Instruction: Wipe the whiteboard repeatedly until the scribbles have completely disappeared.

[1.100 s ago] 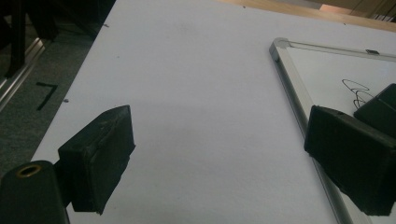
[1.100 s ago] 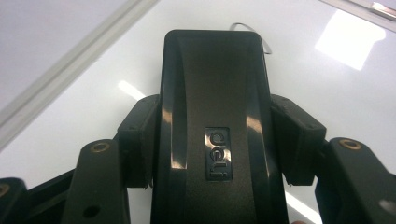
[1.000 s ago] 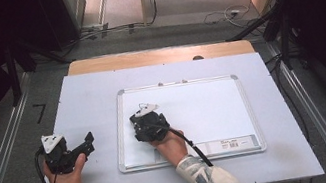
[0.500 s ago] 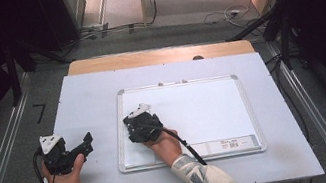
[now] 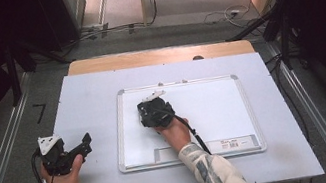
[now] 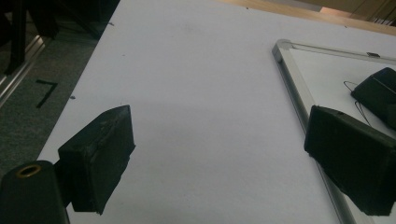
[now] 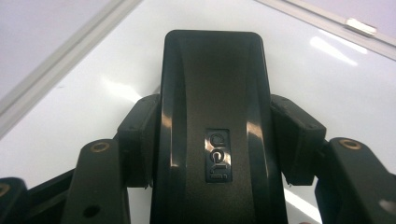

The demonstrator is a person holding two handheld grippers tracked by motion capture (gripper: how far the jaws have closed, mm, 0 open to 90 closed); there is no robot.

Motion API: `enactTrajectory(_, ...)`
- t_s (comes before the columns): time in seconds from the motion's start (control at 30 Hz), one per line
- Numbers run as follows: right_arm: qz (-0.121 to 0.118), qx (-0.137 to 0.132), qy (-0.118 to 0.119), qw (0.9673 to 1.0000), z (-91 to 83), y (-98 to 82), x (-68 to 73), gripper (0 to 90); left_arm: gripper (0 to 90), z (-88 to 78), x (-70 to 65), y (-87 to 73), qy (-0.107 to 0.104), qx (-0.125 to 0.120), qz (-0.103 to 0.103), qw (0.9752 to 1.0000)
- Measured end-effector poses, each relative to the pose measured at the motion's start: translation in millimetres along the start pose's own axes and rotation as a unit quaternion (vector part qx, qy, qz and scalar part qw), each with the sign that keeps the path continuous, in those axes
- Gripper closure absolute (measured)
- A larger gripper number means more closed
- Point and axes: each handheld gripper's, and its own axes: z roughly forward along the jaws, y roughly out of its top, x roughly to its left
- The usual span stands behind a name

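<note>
A black board eraser (image 7: 215,93) with a small logo on its back lies flat on the white whiteboard (image 5: 215,112). My right gripper (image 5: 153,112) is shut on it, one pad on each long side (image 7: 217,140), near the board's upper left. The eraser's end (image 6: 378,91) also shows from the left gripper view, with thin dark pen marks (image 6: 351,86) beside it. My left gripper (image 5: 86,143) rests on the table to the left of the board, open, with bare table between its jaws (image 6: 224,158).
The whiteboard's metal frame (image 6: 299,88) runs just right of my left gripper. The pale table top (image 5: 91,99) ends in a wooden strip (image 5: 159,55) at the far side. Floor rails and cables lie beyond the table's edges.
My right gripper has slid the eraser a little to the right and farther up the board. The left hand and its gripper have stayed where they were.
</note>
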Motion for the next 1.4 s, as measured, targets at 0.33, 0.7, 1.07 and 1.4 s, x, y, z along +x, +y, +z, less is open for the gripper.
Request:
enactTrajectory(0.33, 0.022, -0.002, -0.021, 0.9995, 3.7, 3.1, -23.3, 38.1, 9.0, 0.2, -0.2, -0.1, 0.001, 0.003, 0.002, 1.0)
enactTrajectory(0.7, 0.032, -0.001, -0.042, 0.9986, 13.0, 13.6, -29.6, 38.1, 9.0, 2.1, -1.4, 0.4, 0.0, 0.004, 0.003, 1.0)
enactTrajectory(1.07, 0.024, -0.003, -0.036, 0.9991, 20.0, 21.9, -12.0, 38.1, 9.0, 2.9, -2.3, 0.6, -0.003, 0.003, 0.003, 1.0)
enactTrajectory(1.4, 0.014, -0.006, -0.023, 0.9996, 21.3, 23.2, 6.0, 38.0, 9.0, 2.7, -2.3, 0.7, -0.003, 0.003, 0.003, 1.0)
